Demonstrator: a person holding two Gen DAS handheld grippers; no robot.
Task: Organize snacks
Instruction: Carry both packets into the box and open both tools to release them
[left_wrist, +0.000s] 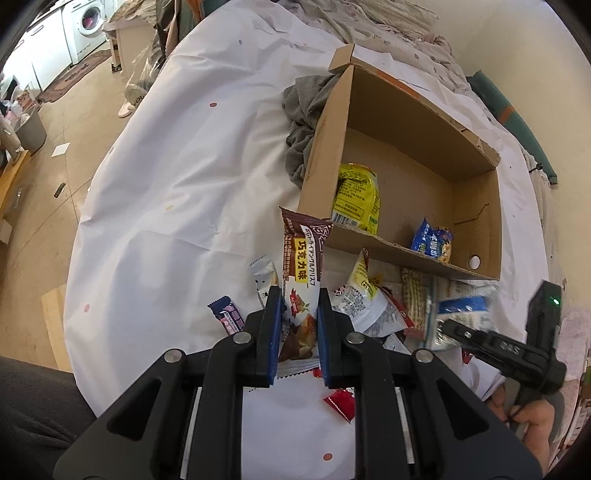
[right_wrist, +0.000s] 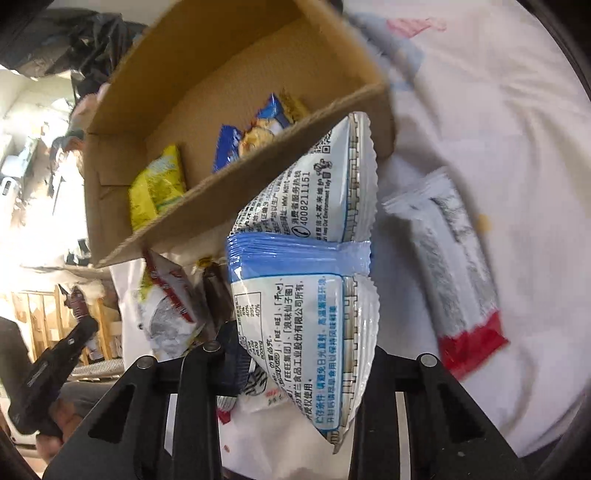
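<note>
My left gripper (left_wrist: 297, 306) is shut on a brown chocolate snack packet (left_wrist: 301, 266) and holds it upright just before the near wall of the cardboard box (left_wrist: 388, 247). The box holds a yellow packet (left_wrist: 356, 199) and a blue packet (left_wrist: 432, 242). My right gripper (right_wrist: 295, 354) is shut on a white and blue rice-cracker packet (right_wrist: 306, 266), lifted in front of the box (right_wrist: 258, 166). The right gripper also shows at the right of the left wrist view (left_wrist: 469, 336). Several loose snack packets (left_wrist: 369, 302) lie in a pile before the box.
A white sheet (left_wrist: 177, 192) covers the surface. Grey cloth (left_wrist: 303, 122) lies against the box's left wall. A grey and red packet (right_wrist: 454, 266) lies right of the held one. A small red packet (left_wrist: 341, 404) and a purple packet (left_wrist: 225, 314) lie near my left gripper.
</note>
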